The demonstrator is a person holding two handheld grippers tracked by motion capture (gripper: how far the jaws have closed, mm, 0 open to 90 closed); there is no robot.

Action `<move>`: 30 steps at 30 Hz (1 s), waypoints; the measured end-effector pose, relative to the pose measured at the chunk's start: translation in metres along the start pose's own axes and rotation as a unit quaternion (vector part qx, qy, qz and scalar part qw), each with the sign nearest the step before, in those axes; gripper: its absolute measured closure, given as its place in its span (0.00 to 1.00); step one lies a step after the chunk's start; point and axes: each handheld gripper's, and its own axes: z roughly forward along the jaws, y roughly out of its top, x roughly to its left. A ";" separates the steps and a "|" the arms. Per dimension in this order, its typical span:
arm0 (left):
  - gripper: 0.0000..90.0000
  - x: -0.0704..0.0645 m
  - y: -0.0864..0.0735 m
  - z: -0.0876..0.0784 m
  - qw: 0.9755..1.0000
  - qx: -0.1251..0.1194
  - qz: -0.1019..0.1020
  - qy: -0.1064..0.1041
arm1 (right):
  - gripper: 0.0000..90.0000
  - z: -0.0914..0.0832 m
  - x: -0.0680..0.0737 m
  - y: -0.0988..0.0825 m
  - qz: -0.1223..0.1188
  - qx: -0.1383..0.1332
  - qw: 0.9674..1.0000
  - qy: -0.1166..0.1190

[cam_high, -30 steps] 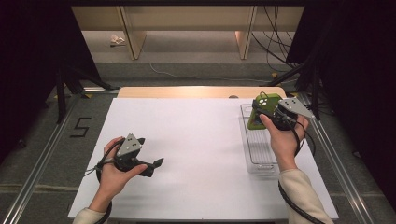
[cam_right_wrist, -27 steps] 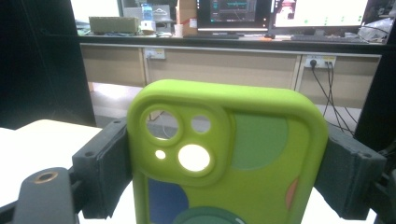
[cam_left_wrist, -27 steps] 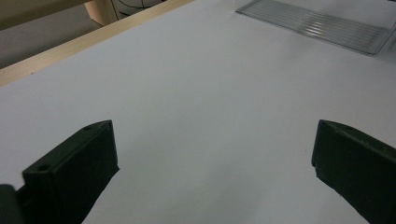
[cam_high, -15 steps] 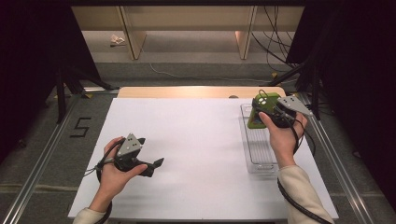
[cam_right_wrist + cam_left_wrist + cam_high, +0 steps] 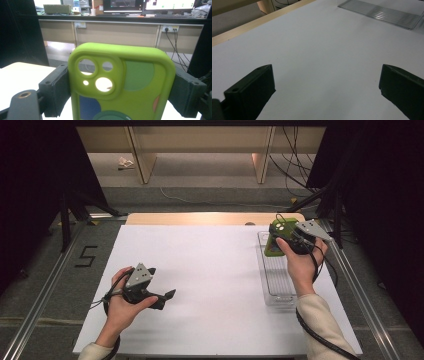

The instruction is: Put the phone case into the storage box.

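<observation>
**High view: phone case held up over the tray, right side**

High view, left first. Left hand-held gripper [image 5: 167,297] rests low on the white worktop [image 5: 200,270], near its front-left part, jaws pointing right across the sheet. Left gripper view confirms the jaws stand wide apart with bare worktop between them; nothing held.

Centre of the worktop carries nothing.

Right side: clear plastic tray [image 5: 276,292] lies with its long axis running front to back, near the right edge of the worktop. Right hand-held gripper [image 5: 280,240] is held up above the tray's far end. It is clamped on a green phone case [image 5: 276,237]. In the right gripper view the phone case [image 5: 122,82] stands upright between the two black jaws, which press on its left and right edges; camera cut-outs sit at the top, long axis rising away from the jaws.

Key relation, as I judge it: the tray sits directly below and toward the person from the held case, and the case's long axis is upright while the tray's runs flat. Setting it down would call for tipping the case level and lowering. Right hand is the one placed for it; left is well apart, across the worktop.
</observation>
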 end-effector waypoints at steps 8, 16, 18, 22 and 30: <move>0.00 0.000 0.000 0.000 1.000 0.000 0.000 0.000 | 0.18 0.004 -0.001 0.001 -0.001 0.004 1.000 -0.001; 0.00 0.000 0.000 0.000 1.000 0.001 0.000 -0.001 | 0.18 0.010 -0.002 0.003 -0.001 0.008 1.000 -0.003; 0.00 0.000 0.000 0.000 1.000 0.001 0.000 -0.001 | 0.18 0.011 -0.003 0.003 0.000 0.010 1.000 -0.004; 0.00 0.000 0.000 0.001 1.000 0.001 0.000 -0.001 | 0.18 0.013 -0.004 0.002 -0.002 0.012 1.000 -0.004; 0.00 0.000 0.000 0.001 1.000 0.001 -0.001 0.000 | 0.18 0.017 -0.007 0.000 0.005 0.017 1.000 -0.007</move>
